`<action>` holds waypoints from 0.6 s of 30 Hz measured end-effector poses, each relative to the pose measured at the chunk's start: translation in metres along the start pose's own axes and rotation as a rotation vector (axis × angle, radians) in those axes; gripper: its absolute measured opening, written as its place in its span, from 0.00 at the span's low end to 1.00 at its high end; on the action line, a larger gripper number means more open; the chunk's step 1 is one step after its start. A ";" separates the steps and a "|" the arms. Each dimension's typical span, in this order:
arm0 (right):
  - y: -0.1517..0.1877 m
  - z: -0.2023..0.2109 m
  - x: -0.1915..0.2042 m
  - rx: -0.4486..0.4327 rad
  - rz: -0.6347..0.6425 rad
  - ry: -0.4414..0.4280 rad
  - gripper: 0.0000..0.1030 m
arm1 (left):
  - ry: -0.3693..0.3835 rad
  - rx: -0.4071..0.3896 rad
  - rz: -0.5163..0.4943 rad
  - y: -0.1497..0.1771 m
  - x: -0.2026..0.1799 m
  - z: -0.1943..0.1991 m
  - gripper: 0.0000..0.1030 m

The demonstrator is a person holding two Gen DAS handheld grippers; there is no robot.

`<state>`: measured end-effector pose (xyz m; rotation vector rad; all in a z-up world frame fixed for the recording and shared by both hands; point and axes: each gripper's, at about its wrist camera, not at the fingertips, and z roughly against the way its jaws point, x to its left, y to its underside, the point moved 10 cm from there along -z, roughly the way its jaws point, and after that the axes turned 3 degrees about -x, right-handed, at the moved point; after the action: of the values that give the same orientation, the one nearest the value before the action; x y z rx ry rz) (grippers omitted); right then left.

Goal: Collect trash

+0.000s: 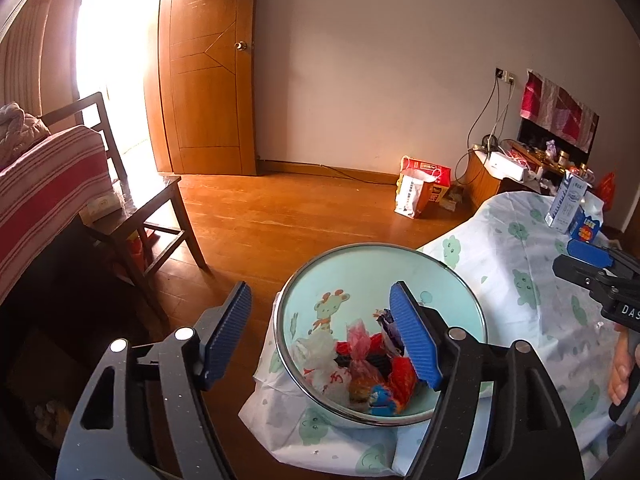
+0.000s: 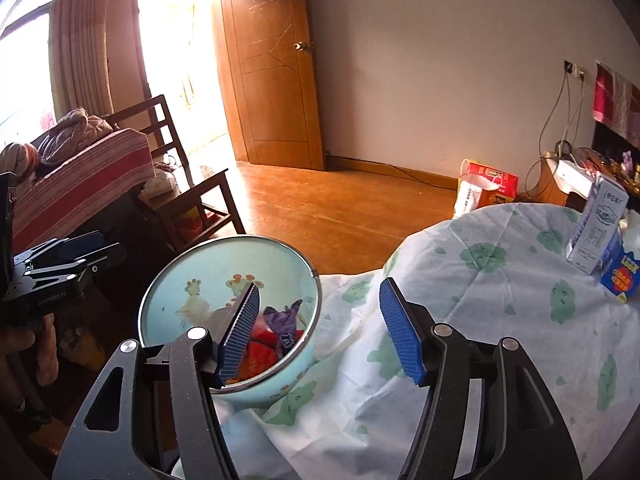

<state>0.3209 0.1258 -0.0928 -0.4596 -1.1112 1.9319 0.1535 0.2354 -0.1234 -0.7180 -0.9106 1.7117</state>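
Note:
A light blue bin (image 1: 308, 308) with a metal rim and a giraffe print stands beside the cloth-covered table; it also shows in the right wrist view (image 2: 188, 280). It holds several crumpled wrappers (image 1: 360, 368), red, white, pink and purple (image 2: 286, 320). My left gripper (image 1: 324, 336) is open and empty, above the bin's near left rim. My right gripper (image 2: 320, 336) is open and empty, above the bin's right rim and the table edge. Each gripper shows in the other's view, the right one (image 1: 592, 264) and the left one (image 2: 68, 256).
The table carries a white cloth with green prints (image 2: 500, 280). A white carton (image 2: 596, 232) and a blue box (image 2: 622, 276) stand at its far right. A wooden chair (image 1: 156, 208), a striped blanket (image 1: 48, 184) and bags (image 1: 420, 188) on the wood floor surround it.

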 end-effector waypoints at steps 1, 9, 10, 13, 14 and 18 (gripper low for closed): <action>0.001 0.006 -0.002 -0.006 0.003 0.017 0.62 | 0.001 -0.013 -0.003 -0.002 -0.003 0.005 0.73; 0.008 0.067 -0.032 -0.101 -0.001 0.144 0.69 | 0.040 -0.090 -0.028 -0.020 -0.034 0.036 0.88; 0.008 0.075 -0.035 -0.117 0.003 0.157 0.70 | 0.044 -0.097 -0.032 -0.021 -0.037 0.040 0.89; 0.009 0.089 -0.038 -0.148 0.011 0.182 0.71 | 0.051 -0.114 -0.048 -0.024 -0.047 0.048 0.90; 0.009 0.094 -0.038 -0.161 0.011 0.188 0.71 | 0.052 -0.120 -0.052 -0.024 -0.049 0.051 0.91; 0.006 0.104 -0.041 -0.184 0.005 0.198 0.71 | 0.060 -0.134 -0.058 -0.027 -0.054 0.058 0.92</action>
<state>0.2736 0.0354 -0.0456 -0.7377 -1.1620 1.7528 0.1361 0.1751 -0.0673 -0.8192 -1.0013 1.5811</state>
